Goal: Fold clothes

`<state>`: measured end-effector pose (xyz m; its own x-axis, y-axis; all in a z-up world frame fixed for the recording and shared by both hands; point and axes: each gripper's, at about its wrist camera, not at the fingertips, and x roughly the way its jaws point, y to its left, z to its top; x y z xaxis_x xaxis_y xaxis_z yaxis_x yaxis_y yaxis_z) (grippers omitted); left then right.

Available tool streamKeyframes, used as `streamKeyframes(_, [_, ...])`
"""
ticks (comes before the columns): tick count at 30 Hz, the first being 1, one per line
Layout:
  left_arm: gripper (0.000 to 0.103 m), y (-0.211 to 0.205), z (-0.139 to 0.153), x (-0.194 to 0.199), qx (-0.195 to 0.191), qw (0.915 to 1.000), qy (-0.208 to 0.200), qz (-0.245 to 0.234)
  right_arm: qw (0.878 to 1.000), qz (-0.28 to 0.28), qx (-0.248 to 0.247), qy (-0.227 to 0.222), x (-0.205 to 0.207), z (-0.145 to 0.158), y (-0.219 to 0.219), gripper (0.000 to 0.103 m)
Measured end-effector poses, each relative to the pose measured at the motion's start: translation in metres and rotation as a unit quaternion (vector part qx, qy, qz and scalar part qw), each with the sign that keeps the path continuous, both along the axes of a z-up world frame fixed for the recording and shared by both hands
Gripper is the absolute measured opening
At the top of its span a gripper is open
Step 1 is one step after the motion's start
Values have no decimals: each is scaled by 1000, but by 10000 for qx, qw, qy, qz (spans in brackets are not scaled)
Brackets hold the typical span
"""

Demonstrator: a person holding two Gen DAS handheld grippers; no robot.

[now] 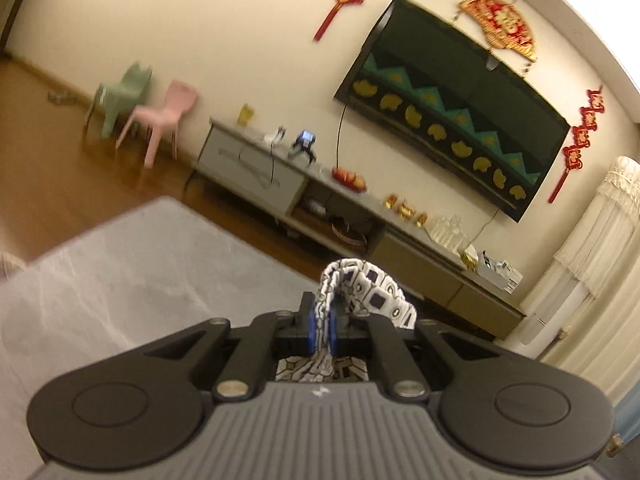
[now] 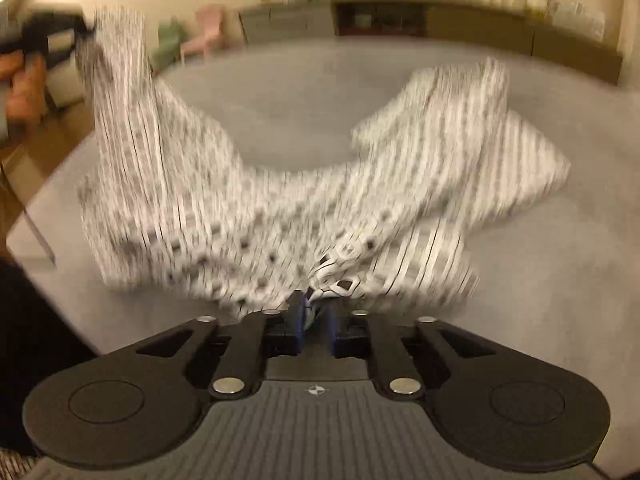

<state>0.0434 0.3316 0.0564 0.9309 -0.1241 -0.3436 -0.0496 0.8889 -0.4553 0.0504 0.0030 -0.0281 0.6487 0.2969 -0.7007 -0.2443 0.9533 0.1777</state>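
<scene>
A white garment with a dark square print (image 2: 256, 208) hangs stretched between both grippers above a grey table (image 2: 304, 96), blurred by motion, with its right part draping onto the table. My right gripper (image 2: 316, 312) is shut on a near edge of the garment. My left gripper (image 1: 322, 328) is shut on another bunched edge (image 1: 368, 292), held high above the table (image 1: 120, 280). The left gripper also shows in the right wrist view (image 2: 60, 36) at the upper left, lifting that corner.
A long grey TV cabinet (image 1: 360, 216) with small items stands against the far wall under a wall-mounted TV (image 1: 452, 104). A pink chair (image 1: 164, 120) and a green chair (image 1: 120, 96) stand on the wooden floor. White curtains (image 1: 592, 264) hang at the right.
</scene>
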Motion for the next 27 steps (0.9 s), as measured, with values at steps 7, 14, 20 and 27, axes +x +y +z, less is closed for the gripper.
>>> streamKeyframes(7, [6,-12,1,-1,132,9986,-294,-424,9932,-976,-417,-472,95,1,-5,96])
streamKeyframes(14, [6,14,-7,9,-55,10000,-76,-16,9831,-1815,-234,9,164,-53,-39,4])
streamKeyframes(20, [6,48,-15,20,-523,9953,395,720,9613,-2546,30,-1054,46,2,-75,3])
streamKeyframes(27, [6,58,-22,21,-518,9908,696,1034,9705,-2331,269,557,-50,-60,-82,12])
